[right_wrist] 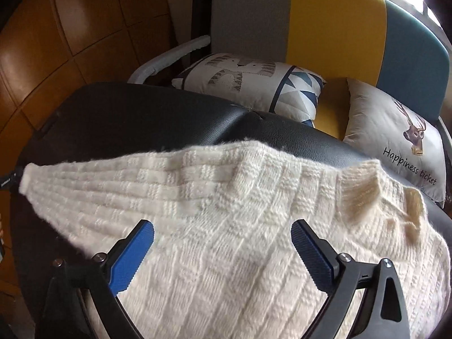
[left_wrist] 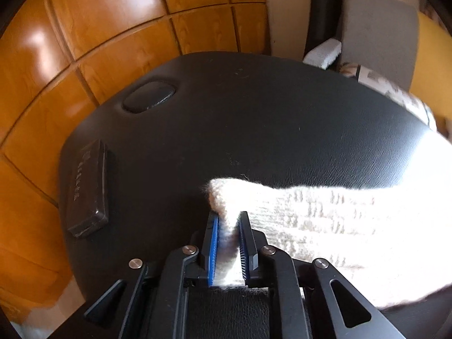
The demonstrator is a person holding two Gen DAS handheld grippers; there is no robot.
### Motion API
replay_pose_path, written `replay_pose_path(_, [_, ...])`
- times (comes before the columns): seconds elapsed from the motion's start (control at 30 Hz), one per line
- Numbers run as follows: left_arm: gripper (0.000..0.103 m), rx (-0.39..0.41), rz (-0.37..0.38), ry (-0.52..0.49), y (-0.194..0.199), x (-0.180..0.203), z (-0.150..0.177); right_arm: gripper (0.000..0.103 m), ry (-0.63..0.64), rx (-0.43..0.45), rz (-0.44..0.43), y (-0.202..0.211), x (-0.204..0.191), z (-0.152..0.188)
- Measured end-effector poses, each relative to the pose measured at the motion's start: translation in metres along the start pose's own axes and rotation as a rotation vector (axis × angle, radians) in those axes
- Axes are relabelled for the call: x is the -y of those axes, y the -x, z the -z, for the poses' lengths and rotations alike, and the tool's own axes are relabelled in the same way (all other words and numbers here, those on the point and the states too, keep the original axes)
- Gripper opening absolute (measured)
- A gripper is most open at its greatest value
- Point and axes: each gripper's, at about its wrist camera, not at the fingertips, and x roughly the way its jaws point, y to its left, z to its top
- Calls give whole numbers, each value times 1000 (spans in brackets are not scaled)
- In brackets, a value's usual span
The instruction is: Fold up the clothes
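Observation:
A cream knitted sweater lies spread on a black leather surface. In the left wrist view one sleeve stretches to the right, and its cuff end sits at my left gripper. The blue pads are close together with the cream knit filling the narrow gap between them. In the right wrist view my right gripper hovers over the sweater's body with its jaws spread wide and nothing pinched between them. The sweater's collar lies to the right, and the sleeve tapers off to the left.
A flat black box and an oval dimple are on the left part of the leather surface. Behind it stands a grey, yellow and blue sofa with two printed cushions. Wooden floor surrounds the left side.

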Motion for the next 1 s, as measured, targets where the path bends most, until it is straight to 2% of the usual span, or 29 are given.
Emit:
replay_pose_path(0.1, [17,104,2,-1,34,4,0,100,3,-14,6,20,-1,30])
replay_pose_path(0.23, [17,189,12,-147,59,37,8,100,-19,-60,41,24,2,66])
replay_pose_path(0.3, [17,155,-8,-196,48,49,14,103,-34,-87,53,16,5,80])
replay_pose_path(0.4, [17,3,-60,-176,5,45,18,103,-51,-36,49,20,7,86])
replay_pose_path(0.43, [17,-16,-66,-162,-1,42,17,103,-52,-39,48,21,7,86])
replay_pose_path(0.57, [19,-5,-42,-90,7,28,9,102,-92,-29,5,42,11,94])
replay_pose_path(0.63, [19,-13,1,-53,19,27,2,102,-163,12,-52,65,24,111])
replay_pose_path(0.7, [19,27,32,-30,41,32,-1,102,-256,40,-74,90,49,135])
replay_pose_path(0.8, [20,56,175,-17,81,53,1,102,-394,83,-102,129,86,172])
replay_pose_path(0.87, [24,55,290,-47,104,79,7,102,-488,113,-70,161,118,201])
replay_pose_path(1.0, [33,36,496,-181,150,159,31,103,-678,184,59,235,180,272])
